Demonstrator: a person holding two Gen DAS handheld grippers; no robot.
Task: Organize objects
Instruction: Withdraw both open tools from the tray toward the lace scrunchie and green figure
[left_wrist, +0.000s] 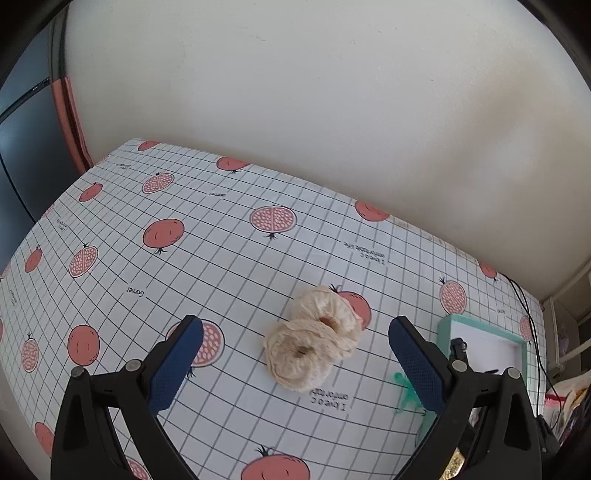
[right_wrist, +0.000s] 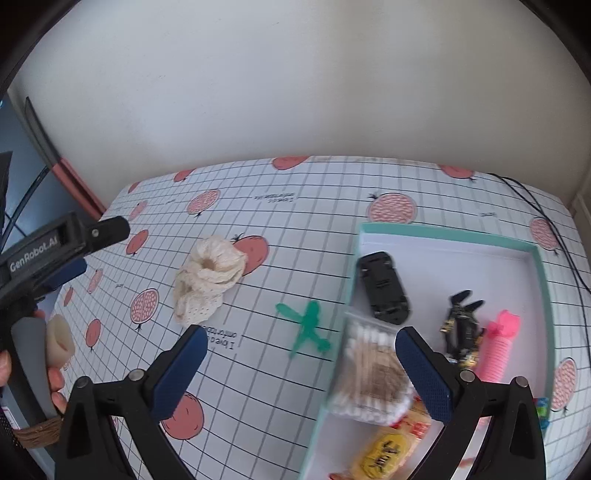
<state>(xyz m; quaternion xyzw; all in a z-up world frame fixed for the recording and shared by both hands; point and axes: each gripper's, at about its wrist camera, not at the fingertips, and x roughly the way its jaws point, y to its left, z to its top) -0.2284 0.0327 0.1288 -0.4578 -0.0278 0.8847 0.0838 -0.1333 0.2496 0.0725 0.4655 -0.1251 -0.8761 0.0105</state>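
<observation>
Cream lace scrunchies (left_wrist: 314, 341), two of them touching, lie on the checked tablecloth (left_wrist: 221, 266) dead ahead of my left gripper (left_wrist: 295, 354), just beyond the gap. Left jaws wide apart, holding nothing. I'd say I'm lined up on the pair; their joint long axis runs from near-left to far-right of the gap. The teal box (left_wrist: 480, 332) sits past my right-side jaw, a green plastic piece (left_wrist: 408, 393) partly hidden behind that jaw.

Right wrist view: my right gripper (right_wrist: 299, 363) also stands wide apart and empty. A blurred bag of cotton swabs (right_wrist: 369, 369) sits between the jaws, hard by the right one, at the box's near-left wall (right_wrist: 354, 266) — looks just released, or about to be taken; can't tell. Sticks point roughly away from me. Deeper in the box: a black toy car (right_wrist: 384, 288), a pink roller (right_wrist: 498, 347), a yellow packet (right_wrist: 384, 454). The green piece lies ahead mid-gap; the scrunchies beyond the left jaw.
</observation>
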